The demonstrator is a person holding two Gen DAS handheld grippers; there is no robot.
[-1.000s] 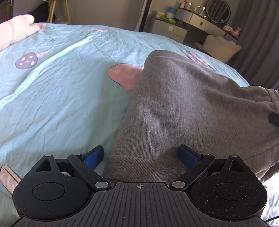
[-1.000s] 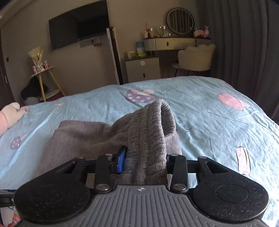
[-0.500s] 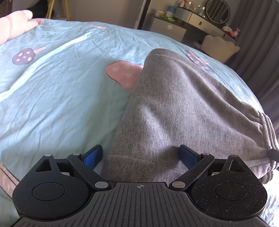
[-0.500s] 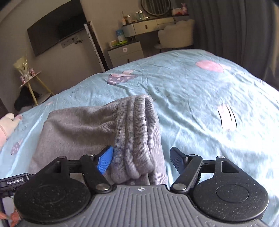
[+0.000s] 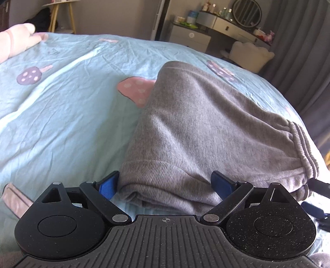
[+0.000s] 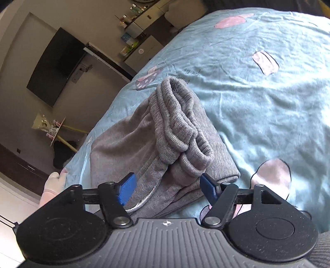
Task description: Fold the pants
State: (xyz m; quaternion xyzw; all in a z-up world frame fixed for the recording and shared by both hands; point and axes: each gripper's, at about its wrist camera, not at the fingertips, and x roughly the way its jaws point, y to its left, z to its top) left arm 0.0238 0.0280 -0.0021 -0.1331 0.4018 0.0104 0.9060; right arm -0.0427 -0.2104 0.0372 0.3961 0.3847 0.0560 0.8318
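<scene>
Grey knit pants (image 5: 206, 127) lie folded into a thick bundle on the light blue bedspread (image 5: 61, 103). My left gripper (image 5: 165, 184) is open, its blue pads either side of the bundle's near ribbed cuff edge, not squeezing it. In the right wrist view the pants (image 6: 160, 140) show their ribbed waistband on top, with a drawstring below. My right gripper (image 6: 168, 185) is open, its pads spread around the near end of the waistband. This view is tilted.
The bedspread (image 6: 268, 92) has pink and purple mushroom prints. A pink plush toy (image 5: 16, 41) lies at the far left of the bed. Beyond the bed stand a dresser with mirror (image 5: 226, 18), a white chair (image 5: 251, 55), grey curtains and a wall TV (image 6: 55, 66).
My right gripper opened and let go of the waistband, which dropped onto the bundle; the right view then rolled to a tilt. My left gripper stayed open and drew back slightly.
</scene>
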